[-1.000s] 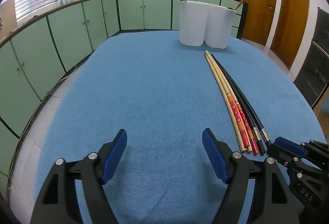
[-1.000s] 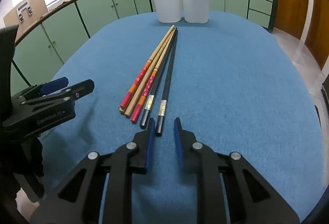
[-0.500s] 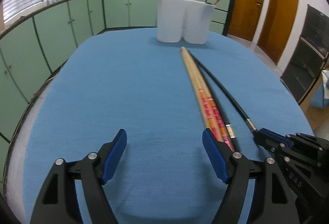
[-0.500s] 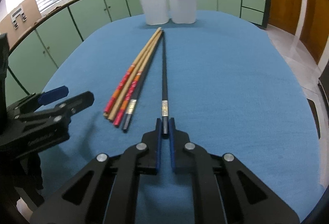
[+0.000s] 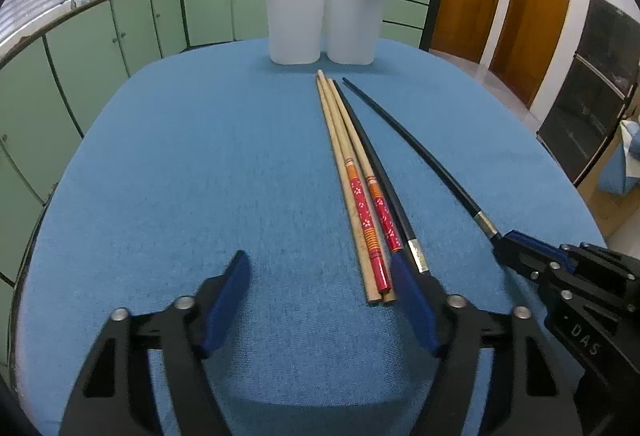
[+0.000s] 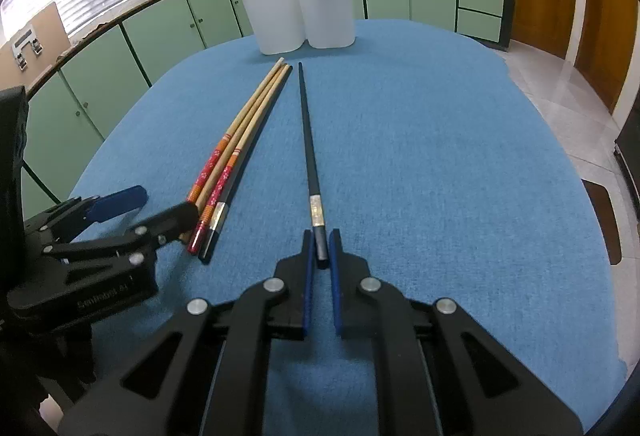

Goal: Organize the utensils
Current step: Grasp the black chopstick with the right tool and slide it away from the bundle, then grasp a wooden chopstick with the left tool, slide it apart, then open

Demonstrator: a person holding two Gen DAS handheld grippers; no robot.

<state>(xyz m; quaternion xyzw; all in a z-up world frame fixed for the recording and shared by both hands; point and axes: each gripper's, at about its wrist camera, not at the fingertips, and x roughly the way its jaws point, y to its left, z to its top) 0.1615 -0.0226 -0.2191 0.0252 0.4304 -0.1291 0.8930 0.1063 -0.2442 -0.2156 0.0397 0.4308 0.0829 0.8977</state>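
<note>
Right gripper clamped on butt end of black chopstick, tip pointing at white holder, chopstick bundle just left of it, left gripper closing, nothing gripped

free: blue table left half | blocked: white holders far edge
</note>
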